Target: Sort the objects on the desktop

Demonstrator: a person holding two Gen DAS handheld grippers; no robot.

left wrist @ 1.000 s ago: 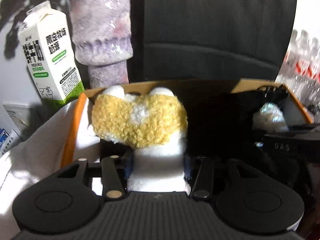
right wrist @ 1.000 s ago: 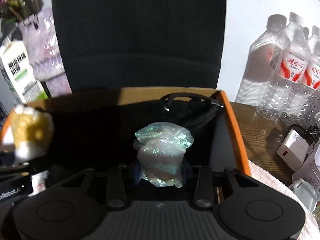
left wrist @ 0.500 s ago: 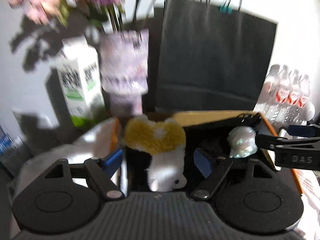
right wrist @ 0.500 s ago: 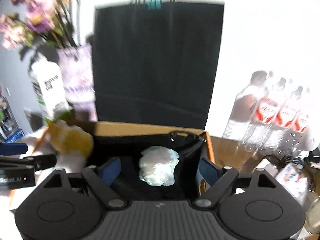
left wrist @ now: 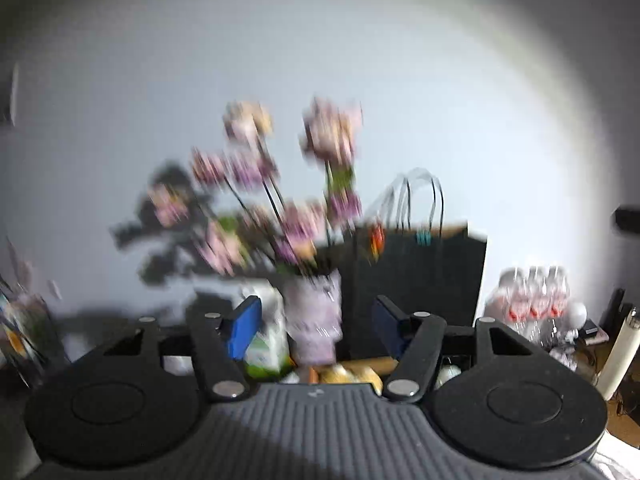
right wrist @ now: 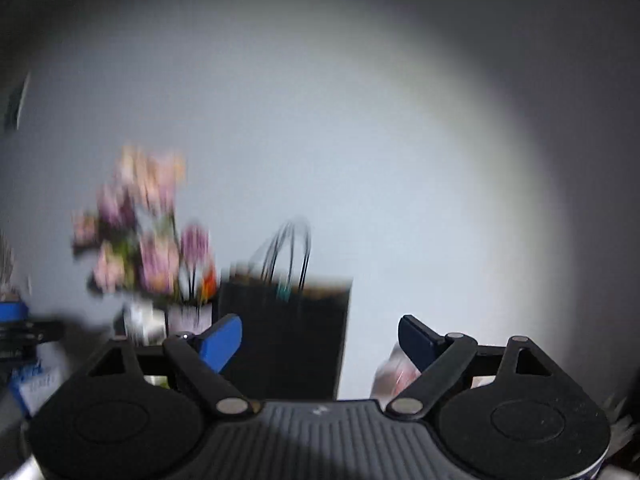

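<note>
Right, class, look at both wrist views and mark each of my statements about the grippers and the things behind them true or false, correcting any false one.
1. The right gripper holds nothing. True.
2. The left gripper grips a yellow plush toy. False: its jaws are closing with nothing between them; something yellow, blurred, lies low beyond it.
3. A black paper bag stands to the right of the flowers. True.
4. The water bottles stand left of the flowers. False: they are far right, beyond the bag.
5. The bag's handles hang folded down. False: they stick up above its rim.
</note>
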